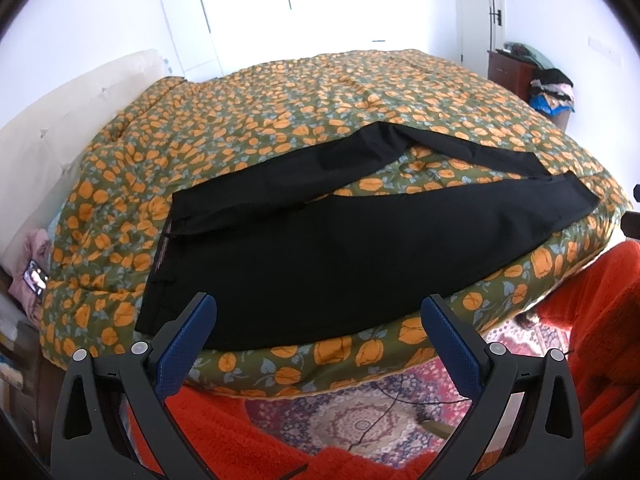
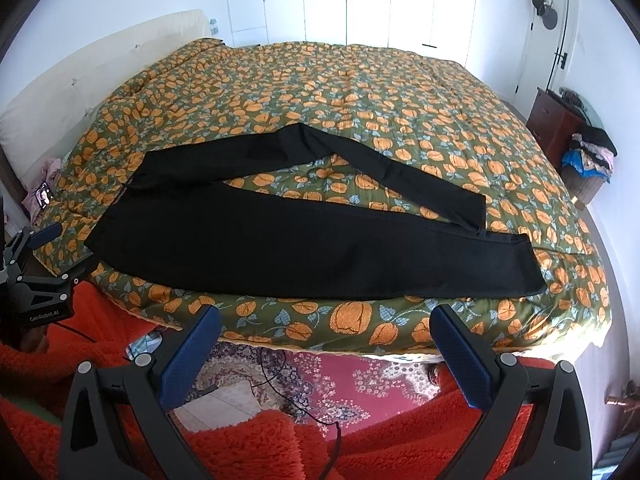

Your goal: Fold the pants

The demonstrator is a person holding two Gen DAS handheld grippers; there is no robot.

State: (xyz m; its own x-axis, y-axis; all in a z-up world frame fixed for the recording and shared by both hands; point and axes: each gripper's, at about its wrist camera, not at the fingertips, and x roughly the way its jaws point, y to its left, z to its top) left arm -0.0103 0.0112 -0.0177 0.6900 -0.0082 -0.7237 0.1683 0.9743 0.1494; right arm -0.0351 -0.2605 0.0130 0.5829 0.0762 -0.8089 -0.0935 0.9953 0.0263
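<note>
Black pants (image 1: 312, 256) lie on the bed near its front edge, waistband at the left, legs running right. The near leg lies flat and straight; the far leg bends up into a peak and comes back down by the near hem. They also show in the right wrist view (image 2: 280, 248). My left gripper (image 1: 318, 312) is open and empty, held off the bed's front edge near the waist end. My right gripper (image 2: 326, 322) is open and empty, in front of the bed edge below the near leg. The left gripper (image 2: 44, 256) also shows in the right wrist view.
The bed has a green quilt with orange flowers (image 2: 360, 92) and a cream headboard (image 2: 100, 64) at the left. A patterned rug (image 2: 360, 376) with a black cable lies below. A dark wooden cabinet (image 2: 556, 120) and a clothes pile (image 2: 592, 152) stand at the right. Orange fleece sleeves fill the bottom.
</note>
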